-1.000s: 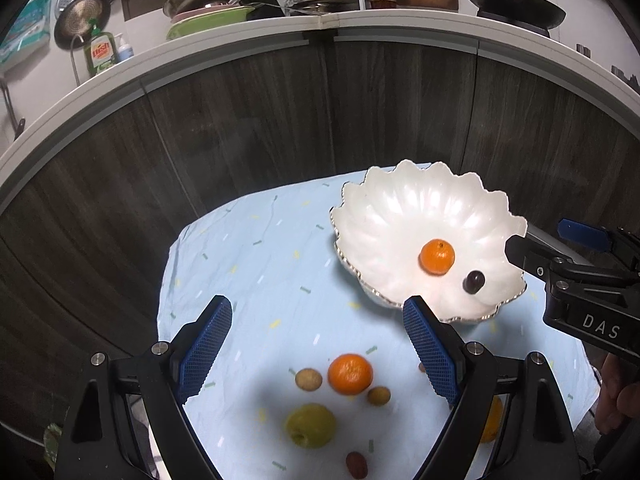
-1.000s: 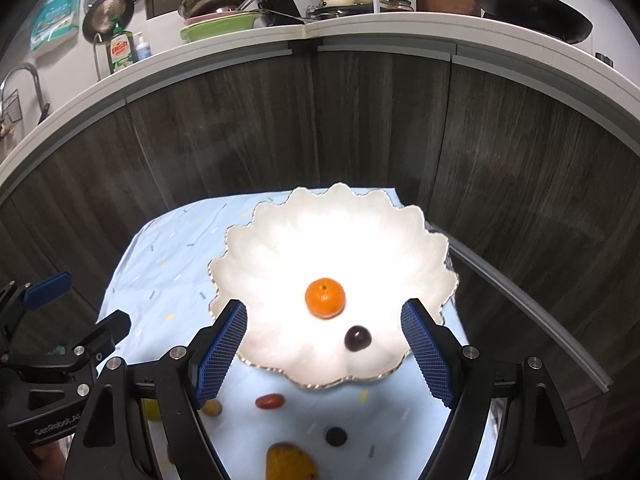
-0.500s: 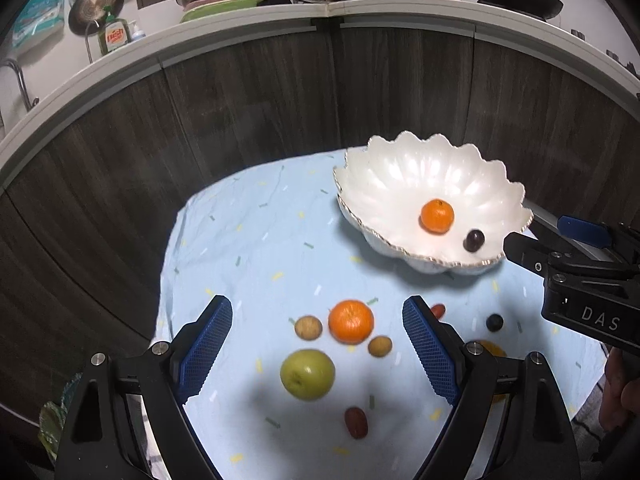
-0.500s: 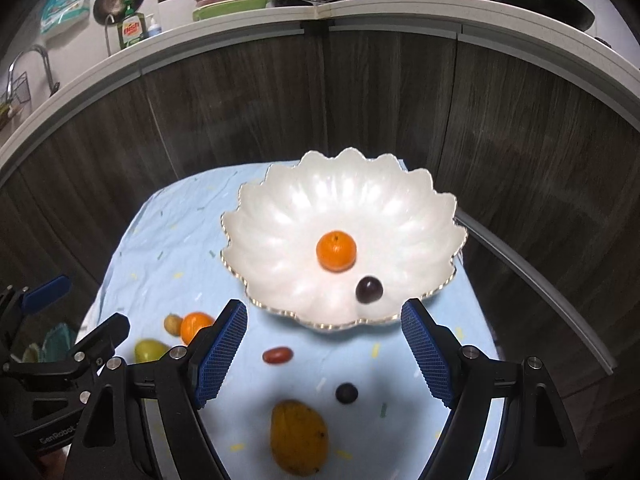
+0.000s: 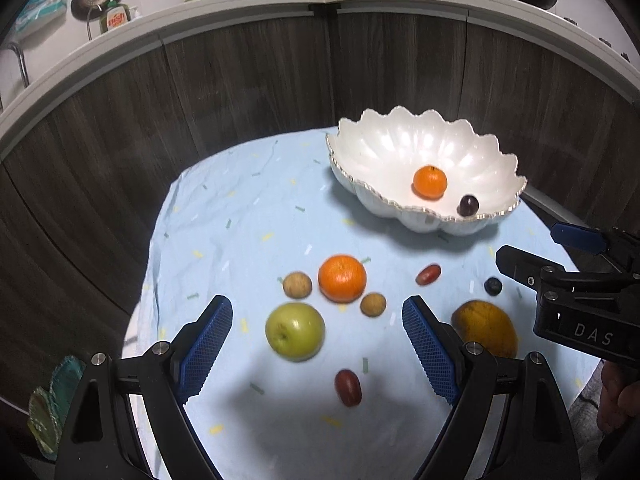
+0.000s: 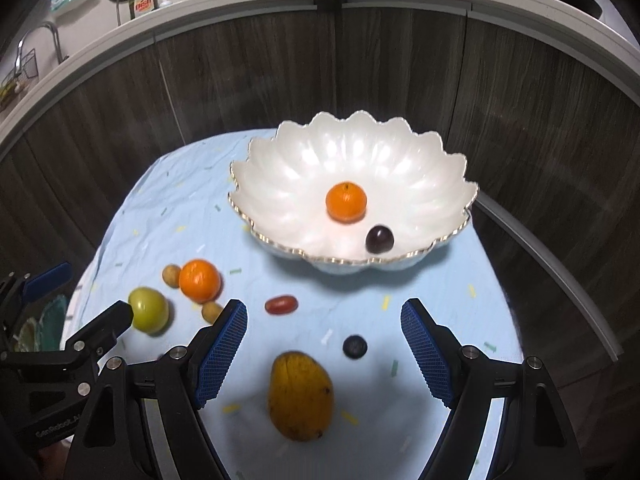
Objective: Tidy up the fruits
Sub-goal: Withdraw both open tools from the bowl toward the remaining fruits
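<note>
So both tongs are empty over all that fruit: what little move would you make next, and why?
Probably lower the open right tongs onto the mango, which lies on the cloth between its fingers. The bowl holds only a tangerine and a dark grape, so the mango remains unsorted.

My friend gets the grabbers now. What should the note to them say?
Left gripper: open, empty, above the green apple.
Right gripper: open, empty, above the mango and blueberry.
Done: small orange and dark grape are in the white bowl.
Left on the cloth: apple, big orange, two small brown fruits, two red ones, blueberry, mango.
</note>
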Available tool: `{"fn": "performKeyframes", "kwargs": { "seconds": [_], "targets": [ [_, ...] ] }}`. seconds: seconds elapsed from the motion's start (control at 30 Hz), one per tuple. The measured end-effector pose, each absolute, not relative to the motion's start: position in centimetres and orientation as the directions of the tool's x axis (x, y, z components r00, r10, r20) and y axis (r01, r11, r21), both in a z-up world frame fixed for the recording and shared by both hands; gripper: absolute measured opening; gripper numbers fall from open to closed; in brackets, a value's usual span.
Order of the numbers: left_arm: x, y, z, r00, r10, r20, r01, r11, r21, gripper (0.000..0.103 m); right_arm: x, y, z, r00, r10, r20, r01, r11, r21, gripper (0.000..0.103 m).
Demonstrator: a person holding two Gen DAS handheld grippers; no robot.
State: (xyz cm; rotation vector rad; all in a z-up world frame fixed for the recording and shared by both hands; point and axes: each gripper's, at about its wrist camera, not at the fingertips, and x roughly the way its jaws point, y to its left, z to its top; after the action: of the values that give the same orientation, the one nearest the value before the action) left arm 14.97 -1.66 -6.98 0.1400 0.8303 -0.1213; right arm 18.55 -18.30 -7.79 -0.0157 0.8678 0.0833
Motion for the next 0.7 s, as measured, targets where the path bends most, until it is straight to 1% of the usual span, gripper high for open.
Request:
{"fn": "performKeyframes", "kwargs": {
  "seconds": [0.33,0.37,0.43,0.57,0.7],
  "targets": [
    [13.6,-1.9,-9.6,0.644,-0.067,-0.762,0.167,0.984,0.054,0.086,17.4,-17.9,-10.1,0.623,0.061,-0.780,-0.087,0.996,0.008,0.080],
    [13.5,-1.9,-9.8,0.642,-0.070,-0.764,0.168,0.985,0.051,0.086,17.3,-17.8,-10.4,0.620,0.061,-0.782,-0.092,0.996,0.005,0.080],
    [13.3,-2.1,-10.3,0.632,-0.079,-0.771,0.174,0.984,0.041,0.081,17.1,-17.6,-10.8,0.614,0.068,-0.786,-0.098,0.995,0.009,0.080],
    [13.1,-2.2,-11.1,0.625,-0.080,-0.777,0.177,0.983,0.041,0.079,16.9,-17.4,-11.5,0.612,0.069,-0.788,-0.104,0.995,0.006,0.080],
    [13.2,-2.2,-11.9,0.617,-0.077,-0.783,0.172,0.984,0.039,0.073,16.5,-17.2,-12.0,0.617,0.066,-0.784,-0.109,0.994,-0.003,0.080]
  ]
}}
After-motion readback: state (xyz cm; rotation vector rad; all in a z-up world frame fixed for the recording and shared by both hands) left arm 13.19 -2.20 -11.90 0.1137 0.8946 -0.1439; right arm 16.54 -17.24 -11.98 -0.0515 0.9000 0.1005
